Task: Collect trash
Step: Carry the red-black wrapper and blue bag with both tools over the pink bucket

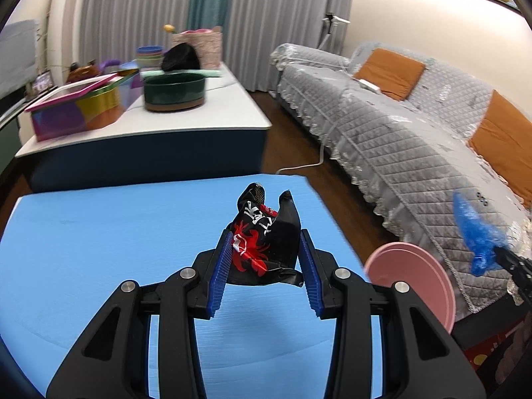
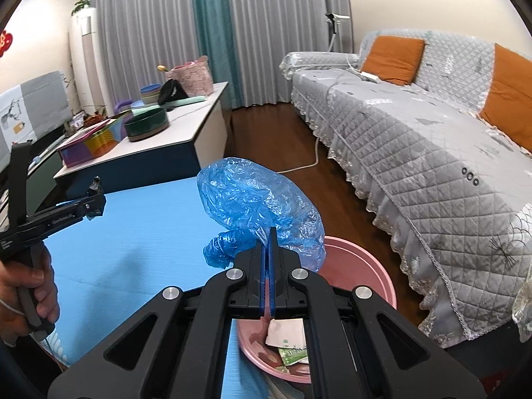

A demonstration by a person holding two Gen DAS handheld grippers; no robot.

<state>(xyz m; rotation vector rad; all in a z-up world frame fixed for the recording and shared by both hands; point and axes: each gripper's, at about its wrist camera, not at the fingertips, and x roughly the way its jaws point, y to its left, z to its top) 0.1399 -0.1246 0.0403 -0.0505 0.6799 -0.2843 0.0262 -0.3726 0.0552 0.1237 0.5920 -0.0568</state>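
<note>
My left gripper [image 1: 266, 259] pinches a crumpled black snack wrapper [image 1: 266, 236], jaws part open around it, above the blue table [image 1: 99, 249]. My right gripper [image 2: 268, 266] is clamped tight on a blue plastic bag [image 2: 259, 206] (bulging toward twelve o'clock). The pink basin [image 2: 372, 266] sits at five o'clock, scraps inside; the grey sofa [image 2: 432, 153] crowds three o'clock.

One black snack wrapper [image 1: 266, 242], one blue plastic bag [image 2: 259, 206], one pink basin [image 2: 359, 266], two orange cushions [image 2: 392, 60]
</note>
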